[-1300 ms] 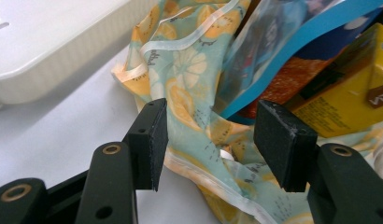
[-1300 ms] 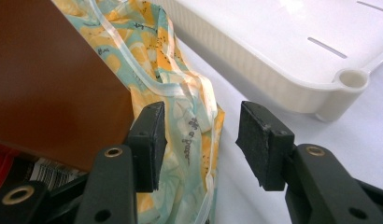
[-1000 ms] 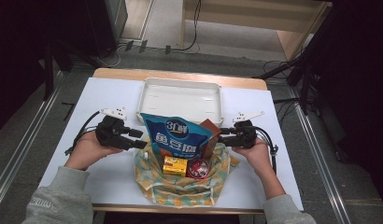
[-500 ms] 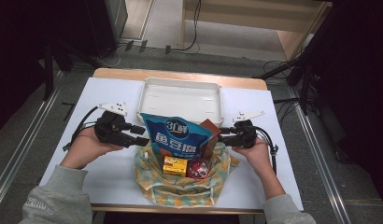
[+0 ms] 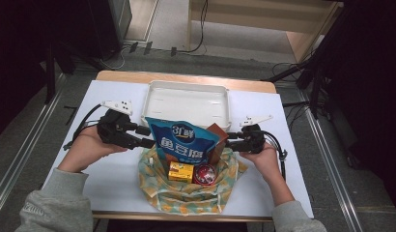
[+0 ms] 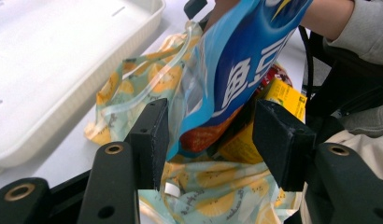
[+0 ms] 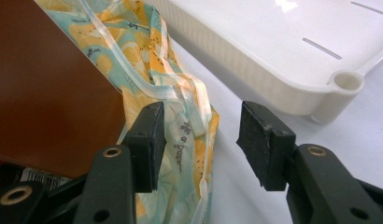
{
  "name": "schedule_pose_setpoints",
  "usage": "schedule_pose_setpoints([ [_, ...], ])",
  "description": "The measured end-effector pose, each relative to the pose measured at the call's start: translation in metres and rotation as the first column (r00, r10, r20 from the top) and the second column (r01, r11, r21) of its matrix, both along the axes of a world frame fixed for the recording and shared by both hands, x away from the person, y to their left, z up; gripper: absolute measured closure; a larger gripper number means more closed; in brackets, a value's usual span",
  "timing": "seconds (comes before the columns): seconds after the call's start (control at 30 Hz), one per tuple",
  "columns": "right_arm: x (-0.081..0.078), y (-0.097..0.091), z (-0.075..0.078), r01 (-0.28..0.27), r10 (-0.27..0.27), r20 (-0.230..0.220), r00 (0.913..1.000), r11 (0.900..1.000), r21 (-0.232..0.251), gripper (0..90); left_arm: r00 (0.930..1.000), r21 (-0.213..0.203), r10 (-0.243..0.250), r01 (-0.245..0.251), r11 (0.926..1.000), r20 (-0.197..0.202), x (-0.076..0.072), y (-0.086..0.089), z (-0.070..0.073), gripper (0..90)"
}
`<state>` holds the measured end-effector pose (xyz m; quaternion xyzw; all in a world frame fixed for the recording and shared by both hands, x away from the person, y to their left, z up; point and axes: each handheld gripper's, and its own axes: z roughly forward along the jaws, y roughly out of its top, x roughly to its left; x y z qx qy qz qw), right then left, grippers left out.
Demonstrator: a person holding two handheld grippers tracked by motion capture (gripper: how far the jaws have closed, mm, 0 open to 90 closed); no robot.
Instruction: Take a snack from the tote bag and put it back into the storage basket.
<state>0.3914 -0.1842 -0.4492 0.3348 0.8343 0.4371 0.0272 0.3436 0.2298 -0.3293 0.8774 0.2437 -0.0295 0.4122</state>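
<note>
On the white table (image 5: 114,179), a soft cloth bag (image 5: 186,191) with orange fruit prints lay open near the person's edge. Just behind it sat a white tray (image 5: 186,104).

A big blue snack bag (image 5: 184,145) stood up out of the cloth bag. A brown box (image 5: 218,140) leaned just beside it, on its right. Lower down in the cloth bag lay a small yellow box (image 5: 180,171) and a round red thing (image 5: 204,174), side by side.

The left gripper (image 5: 144,137) was at the left edge of the blue snack bag. Its jaws stood wide apart. In the left gripper view, the edge of the blue snack bag (image 6: 236,79) hung between the jaws, close to the left pad, but I could not tell if it touched. The pads were not pressing on it.

The right gripper (image 5: 231,140) was at the right side of the cloth bag, next to the brown box. Its jaws were partly open. In the right gripper view, the rim of the cloth bag (image 7: 180,126) lay between the jaws, beside the left pad. It was not squeezed.
</note>
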Motion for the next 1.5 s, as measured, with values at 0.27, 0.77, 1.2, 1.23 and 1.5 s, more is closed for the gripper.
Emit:
schedule_pose_setpoints([
  [0.27, 0.000, 0.001, 0.000, -0.005, 0.005, 0.006, 1.0000, 1.0000, 0.001, 52.0, 0.9995, 0.011, -0.027, 0.026, 0.9996, 0.015, 0.003, -0.009, 0.012, 47.1],
  [0.77, -0.001, 0.003, -0.001, -0.008, 0.008, 0.001, 1.0000, 0.9999, -0.008, 51.8, 0.9973, 0.046, -0.069, 0.068, 0.9967, 0.024, 0.014, -0.031, 0.026, 47.9],
  [1.2, -0.001, 0.002, -0.001, -0.007, 0.007, 0.006, 1.0000, 0.9999, -0.012, 51.4, 0.9917, 0.046, -0.128, 0.127, 0.9908, 0.013, 0.024, -0.048, 0.032, 60.2],
  [1.23, -0.001, 0.002, -0.001, -0.007, 0.007, 0.005, 1.0000, 0.9999, -0.011, 51.4, 0.9906, 0.049, -0.136, 0.136, 0.9896, 0.010, 0.025, -0.049, 0.032, 62.4],
  [1.5, -0.001, 0.003, -0.001, -0.008, 0.008, 0.009, 0.9999, 0.9999, -0.011, 51.4, 0.9845, 0.037, -0.173, 0.172, 0.9844, 0.028, 0.025, -0.049, 0.031, 77.2],
])
